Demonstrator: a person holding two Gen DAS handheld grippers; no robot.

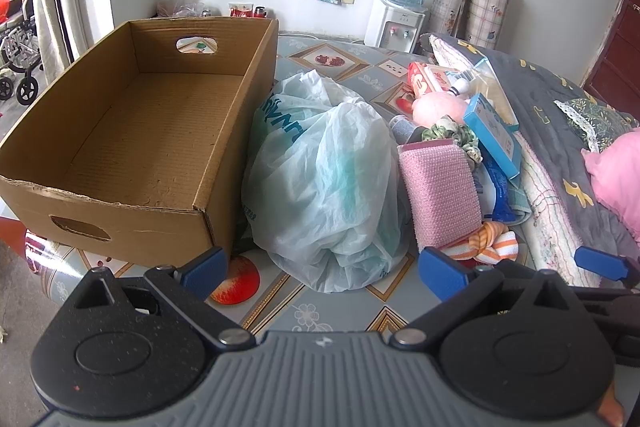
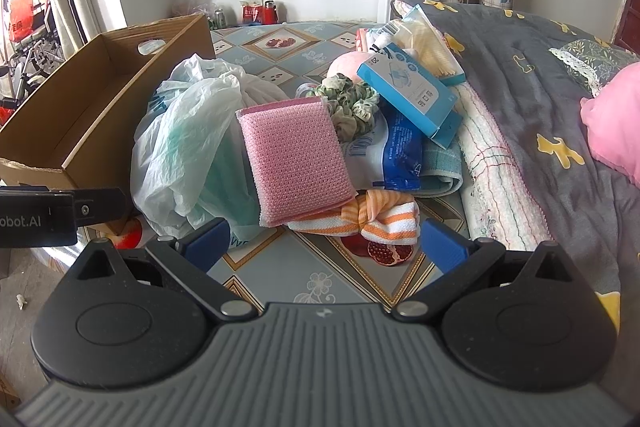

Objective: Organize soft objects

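An empty cardboard box [image 1: 132, 131] [image 2: 96, 107] stands on the left of the patterned table. Right of it lies a crumpled whitish plastic bag [image 1: 320, 183] [image 2: 188, 147]. A pink sponge [image 1: 440, 191] [image 2: 296, 159] leans on the pile, with an orange-striped knotted cloth [image 1: 492, 243] [image 2: 372, 219] below it, a green scrunchie [image 1: 452, 135] [image 2: 352, 103], a pink plush [image 1: 436, 107] and a blue box [image 1: 492, 135] [image 2: 412, 91]. My left gripper [image 1: 322, 271] hovers open just short of the bag. My right gripper [image 2: 324, 247] hangs open in front of the striped cloth, holding nothing.
A grey quilt [image 2: 540, 87] and a pink pillow [image 2: 616, 123] fill the right side. A water dispenser [image 1: 396, 27] and rolled sheets stand against the back wall. A blue wrapper [image 2: 400, 155] and folded teal towel [image 2: 440, 167] lie in the pile. Wheelchair frames are at far left.
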